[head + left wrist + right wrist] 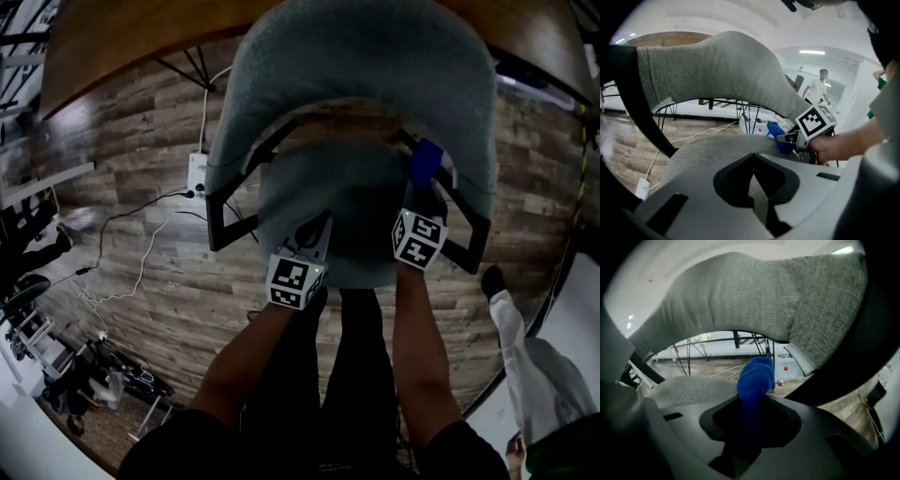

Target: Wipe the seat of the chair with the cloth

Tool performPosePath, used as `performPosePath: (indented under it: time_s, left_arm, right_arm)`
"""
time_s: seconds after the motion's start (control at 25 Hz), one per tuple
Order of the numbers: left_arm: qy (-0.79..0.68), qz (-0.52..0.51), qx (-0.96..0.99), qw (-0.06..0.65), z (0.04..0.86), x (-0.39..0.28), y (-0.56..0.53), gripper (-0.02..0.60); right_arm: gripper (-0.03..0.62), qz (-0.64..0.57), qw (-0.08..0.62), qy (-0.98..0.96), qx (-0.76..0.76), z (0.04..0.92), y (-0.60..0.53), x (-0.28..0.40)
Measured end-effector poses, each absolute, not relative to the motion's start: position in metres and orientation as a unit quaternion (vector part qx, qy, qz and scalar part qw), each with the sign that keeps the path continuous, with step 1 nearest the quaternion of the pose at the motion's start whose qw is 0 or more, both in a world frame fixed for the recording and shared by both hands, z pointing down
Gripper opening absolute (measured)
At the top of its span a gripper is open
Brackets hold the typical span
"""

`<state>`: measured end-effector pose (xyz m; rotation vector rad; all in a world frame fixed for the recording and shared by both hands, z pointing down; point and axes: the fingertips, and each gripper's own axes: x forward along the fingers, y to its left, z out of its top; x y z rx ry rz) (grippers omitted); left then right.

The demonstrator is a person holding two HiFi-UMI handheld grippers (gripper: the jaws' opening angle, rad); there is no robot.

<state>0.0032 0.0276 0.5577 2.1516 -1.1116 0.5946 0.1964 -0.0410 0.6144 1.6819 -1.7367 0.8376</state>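
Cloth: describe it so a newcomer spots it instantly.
Find the grey chair; the right gripper is over the right side of its seat. The cloth is the blue roll clamped in its jaws, the only blue thing against grey upholstery.

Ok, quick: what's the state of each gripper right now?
Left gripper: shut, nothing between the jaws.
Right gripper: shut on the cloth.

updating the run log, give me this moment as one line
left gripper: shut, empty, over seat front | right gripper: shut on blue cloth, at seat's right rear
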Motion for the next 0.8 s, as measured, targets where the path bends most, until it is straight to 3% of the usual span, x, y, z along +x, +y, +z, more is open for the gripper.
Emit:
performPosePath:
  time_s: [0.8]
  left_arm:
    - [-0.481,0.215,0.777,0.344,0.571,-0.108,0.090,0.006]
  right_arm:
    - [0.109,0.301,0.275,-0.788,0.461,0.599,0.015,-0.055]
